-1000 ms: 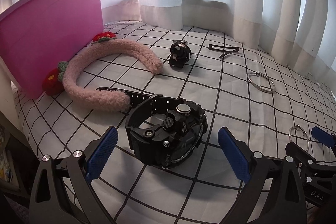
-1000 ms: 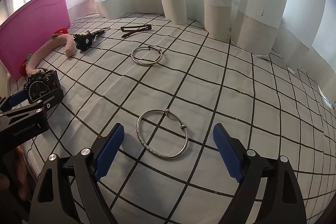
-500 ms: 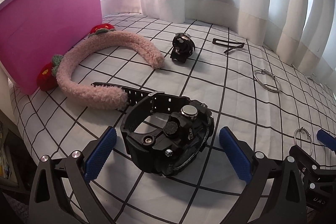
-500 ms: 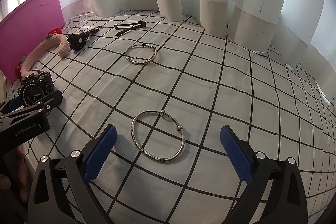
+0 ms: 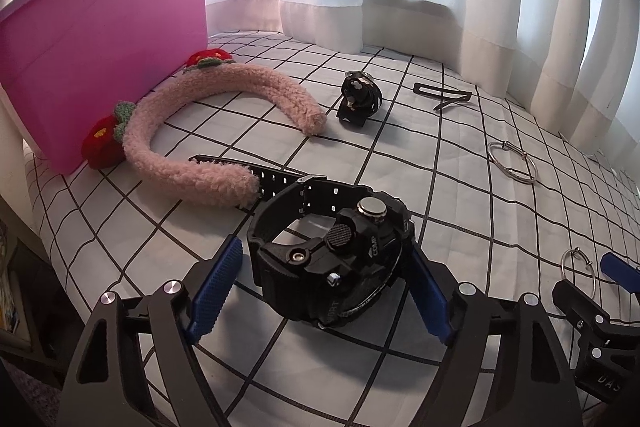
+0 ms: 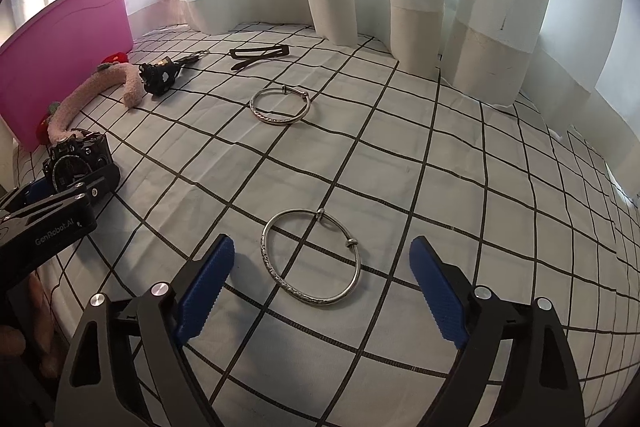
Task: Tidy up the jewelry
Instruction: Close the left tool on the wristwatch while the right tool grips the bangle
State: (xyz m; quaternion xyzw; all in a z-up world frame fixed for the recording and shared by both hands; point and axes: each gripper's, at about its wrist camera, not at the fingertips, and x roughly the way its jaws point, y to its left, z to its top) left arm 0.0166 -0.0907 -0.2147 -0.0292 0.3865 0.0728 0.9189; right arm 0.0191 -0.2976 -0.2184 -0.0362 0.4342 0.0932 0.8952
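The left hand-held gripper (image 5: 324, 287) now brackets the black watch (image 5: 332, 251), which lies on its side on the grid-patterned bed sheet (image 5: 440, 195). A second ago its blue pads stood wider, well outside the watch; they have since narrowed and the jaws are closing. The right pad (image 5: 428, 291) now sits just beside or against the watch body, while a thin gap shows between the left pad and the case, so no firm grip is visible yet. The watch strap runs back under the end of the pink fuzzy headband (image 5: 208, 131), which rests against the pink bin (image 5: 100, 59).

The right hand-held gripper (image 6: 320, 287) hangs over the near silver bangle (image 6: 312, 259), which lies flat on the sheet between its pads. Its jaws are also closing from a wider spread, but both pads stand well apart from the ring.

Nothing else has shifted: the far silver bangle (image 6: 280, 105), the black hair clip (image 6: 259, 53) and the small black keychain (image 6: 160, 77) lie where they were.
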